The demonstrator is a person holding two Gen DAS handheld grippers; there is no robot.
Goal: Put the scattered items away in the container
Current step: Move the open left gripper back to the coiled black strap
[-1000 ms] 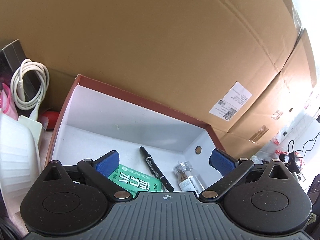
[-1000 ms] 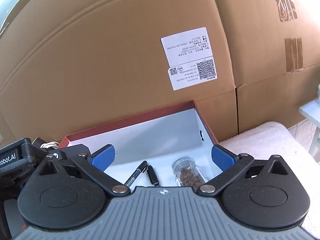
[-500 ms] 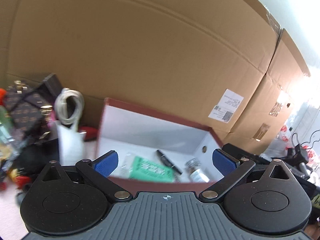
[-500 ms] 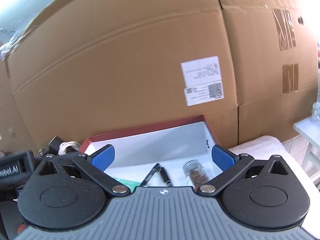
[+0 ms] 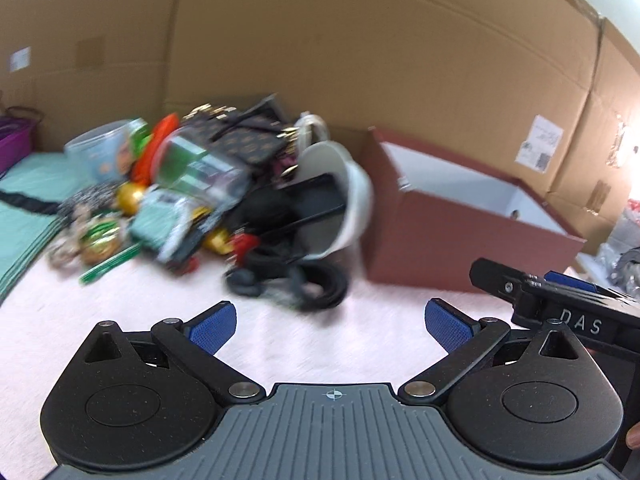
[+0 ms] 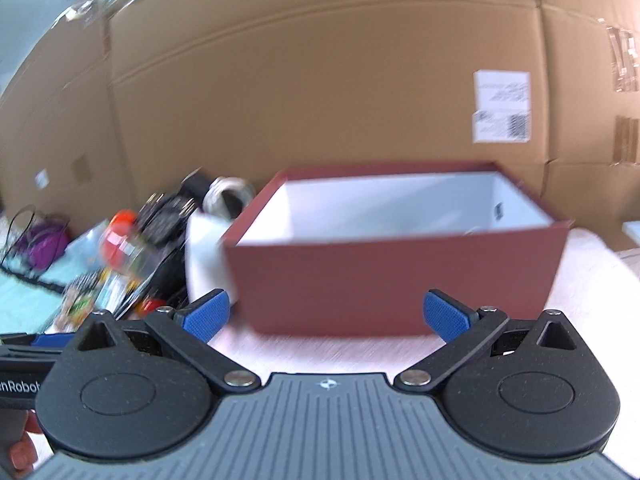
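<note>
Biggest risk, judging from the blur: something in that tangled heap of scattered items point(image 5: 224, 200) gets snagged and dragged, black cables point(image 5: 316, 280) especially. Both tools were spread wide, nothing pinched. From the left tool point(image 5: 330, 322) the heap was seen at 11 o'clock, the maroon cardboard box with white inside point(image 5: 460, 240) at 1 o'clock. For the right tool point(image 6: 326, 312) the box sat at 12.
</note>
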